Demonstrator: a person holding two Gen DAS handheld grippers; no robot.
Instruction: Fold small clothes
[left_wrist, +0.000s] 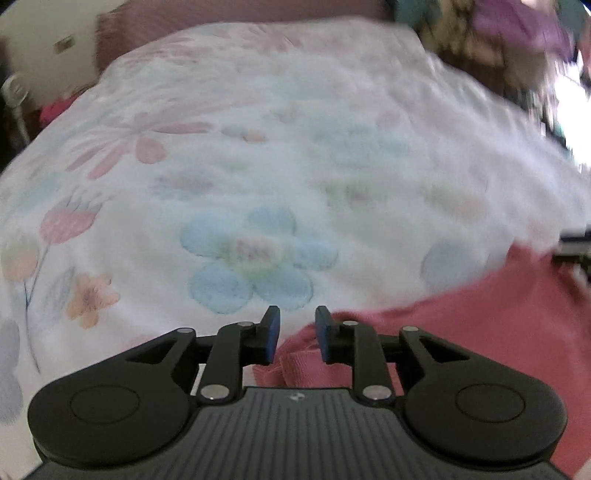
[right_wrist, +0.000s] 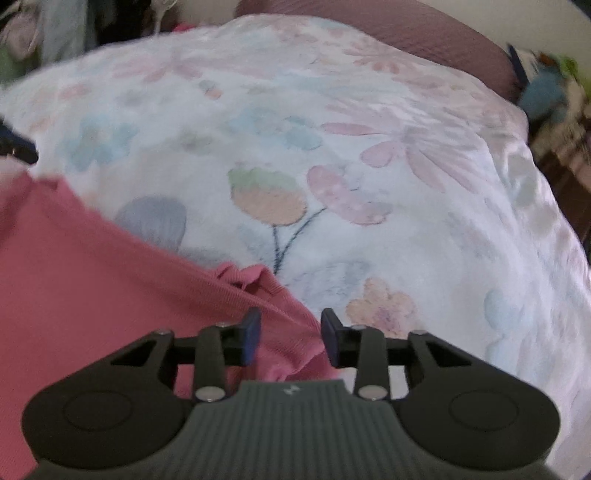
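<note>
Both the left gripper (left_wrist: 297, 334) and right gripper (right_wrist: 290, 338) hover released over the pink garment (right_wrist: 92, 266) on the bed (right_wrist: 369, 240), apparently straddling its 2 corners to pinch them.

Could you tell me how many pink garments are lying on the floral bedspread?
1. The pink garment lies at the near edge of the floral bedspread, between both hand-held grippers; the left view shows it too. Others may sit out of frame.

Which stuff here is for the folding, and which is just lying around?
For the folding: pink garment, left tongs, right tongs, both open over its edge.
Just there: flowery blanket, brown headboard, blurry clutter beside the bed.
</note>
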